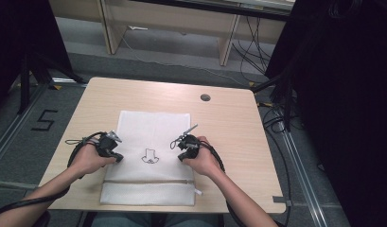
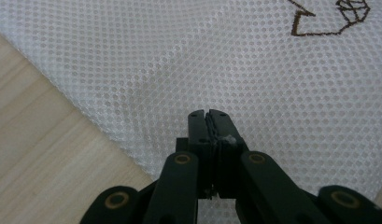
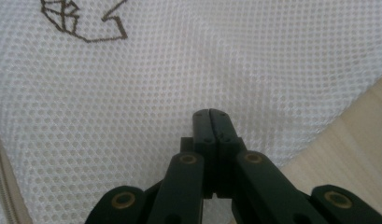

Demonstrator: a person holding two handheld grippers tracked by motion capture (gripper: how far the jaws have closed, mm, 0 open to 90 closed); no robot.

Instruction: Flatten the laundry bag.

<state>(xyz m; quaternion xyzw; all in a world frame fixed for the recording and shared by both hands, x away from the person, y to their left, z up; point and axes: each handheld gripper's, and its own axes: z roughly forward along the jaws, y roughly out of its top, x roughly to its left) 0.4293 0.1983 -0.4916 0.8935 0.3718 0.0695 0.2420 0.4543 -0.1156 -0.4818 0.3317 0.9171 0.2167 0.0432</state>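
Both grippers, left (image 1: 116, 157) and right (image 1: 182, 156), pinched closed on the mesh bag (image 1: 153, 127) beside its emblem (image 1: 150, 156); bag still flat, lifting remains.

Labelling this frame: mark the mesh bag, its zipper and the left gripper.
mesh bag (image 1: 153, 125): high view, bare upper panel.
zipper (image 1: 148, 181): high view, middle of the zip line.
left gripper (image 2: 209, 115): left gripper view, tips of the closed jaws.

Mesh bag (image 1: 153, 142) near edge cut off by frame; drawing (image 1: 150, 156) too small to tell.
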